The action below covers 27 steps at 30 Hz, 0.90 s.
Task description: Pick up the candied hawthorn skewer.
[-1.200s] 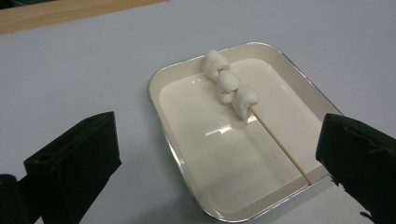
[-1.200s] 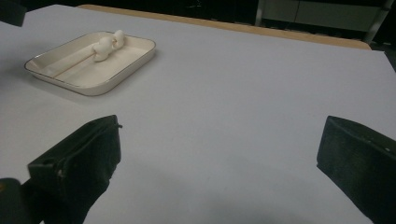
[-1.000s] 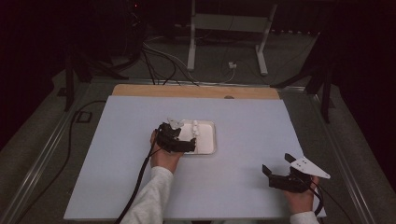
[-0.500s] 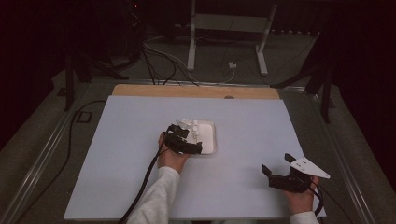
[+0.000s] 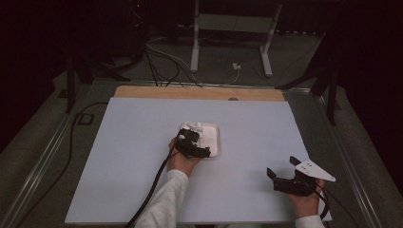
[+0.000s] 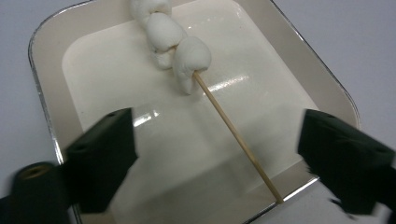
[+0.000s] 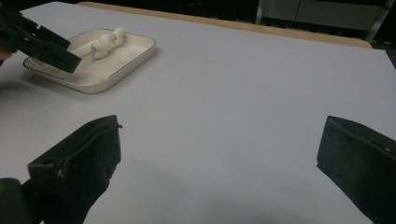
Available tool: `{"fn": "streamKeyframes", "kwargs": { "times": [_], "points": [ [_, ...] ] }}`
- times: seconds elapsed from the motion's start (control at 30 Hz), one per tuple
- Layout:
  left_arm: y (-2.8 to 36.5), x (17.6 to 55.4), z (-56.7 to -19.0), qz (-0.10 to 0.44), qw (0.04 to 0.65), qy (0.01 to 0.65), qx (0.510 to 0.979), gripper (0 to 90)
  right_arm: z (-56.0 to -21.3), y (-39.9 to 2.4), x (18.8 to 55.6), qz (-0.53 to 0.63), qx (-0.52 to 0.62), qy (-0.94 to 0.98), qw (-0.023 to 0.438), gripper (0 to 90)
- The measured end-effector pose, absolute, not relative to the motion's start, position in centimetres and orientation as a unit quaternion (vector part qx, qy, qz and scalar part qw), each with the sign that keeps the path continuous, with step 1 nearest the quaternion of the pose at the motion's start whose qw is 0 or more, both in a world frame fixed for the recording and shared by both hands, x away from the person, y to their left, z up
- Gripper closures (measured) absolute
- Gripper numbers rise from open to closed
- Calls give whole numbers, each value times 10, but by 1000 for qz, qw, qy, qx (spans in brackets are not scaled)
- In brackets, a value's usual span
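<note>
A white tray [image 5: 215, 129] lies mid-table, and on it is a wooden skewer [image 6: 233, 135] threaded with white dough-like lumps [image 6: 187, 56]. The lumps [image 5: 192, 126] sit at the tray's far left corner. My left gripper [image 5: 198, 143] hangs low over the tray's near left part. In the left gripper view its jaws have just been closing. The bare stick runs between them, nearer the right jaw, and touches neither. My right gripper [image 5: 283, 167] rests open near the table's front right corner, with nothing between its fingers. In the right gripper view the tray [image 7: 135, 56] and the left gripper [image 7: 42, 44] show at the upper left.
The white tabletop [image 5: 266, 128] has a wooden strip [image 5: 199, 93] along its far edge. Cables [image 5: 166, 61] and a metal stand [image 5: 233, 42] are on the floor behind. A cable [image 5: 152, 190] trails from the left gripper toward the front edge.
The left gripper has moved rightward and down over the tray. The right gripper has not moved.
</note>
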<state>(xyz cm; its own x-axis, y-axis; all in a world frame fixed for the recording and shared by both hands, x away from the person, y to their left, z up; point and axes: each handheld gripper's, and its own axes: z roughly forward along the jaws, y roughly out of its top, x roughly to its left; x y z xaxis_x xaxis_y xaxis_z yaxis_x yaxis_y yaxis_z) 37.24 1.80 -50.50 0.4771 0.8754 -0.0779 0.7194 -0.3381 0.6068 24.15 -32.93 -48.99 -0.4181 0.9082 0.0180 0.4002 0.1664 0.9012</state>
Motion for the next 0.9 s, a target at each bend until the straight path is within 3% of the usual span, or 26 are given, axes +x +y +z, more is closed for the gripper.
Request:
{"fn": "streamKeyframes", "kwargs": {
  "times": [0.1, 0.17, 0.27, 0.6, 0.7, 0.73, 0.9],
  "points": [
    [16, 372, -508, 132, 283, 490, 814, 311, -490, -330, 241, 452, 461, 710, 281, 0],
    [14, 371, -508, 142, 274, 487, 817, 329, -490, -330, 241, 452, 461, 710, 281, 0],
    [14, 371, -506, 152, 256, 484, 823, 470, -490, -330, 241, 452, 461, 710, 281, 0],
    [20, 370, -499, 135, 229, 479, 837, 790, -490, -330, 241, 451, 462, 710, 281, 0],
    [24, 372, -498, 131, 222, 483, 836, 820, -490, -330, 242, 451, 463, 709, 280, 0],
    [24, 372, -498, 131, 222, 483, 836, 876, -490, -330, 242, 451, 463, 709, 280, 0],
    [29, 375, -498, 121, 225, 484, 837, 900, -490, -330, 242, 451, 463, 709, 280, 0]
  ]
}}
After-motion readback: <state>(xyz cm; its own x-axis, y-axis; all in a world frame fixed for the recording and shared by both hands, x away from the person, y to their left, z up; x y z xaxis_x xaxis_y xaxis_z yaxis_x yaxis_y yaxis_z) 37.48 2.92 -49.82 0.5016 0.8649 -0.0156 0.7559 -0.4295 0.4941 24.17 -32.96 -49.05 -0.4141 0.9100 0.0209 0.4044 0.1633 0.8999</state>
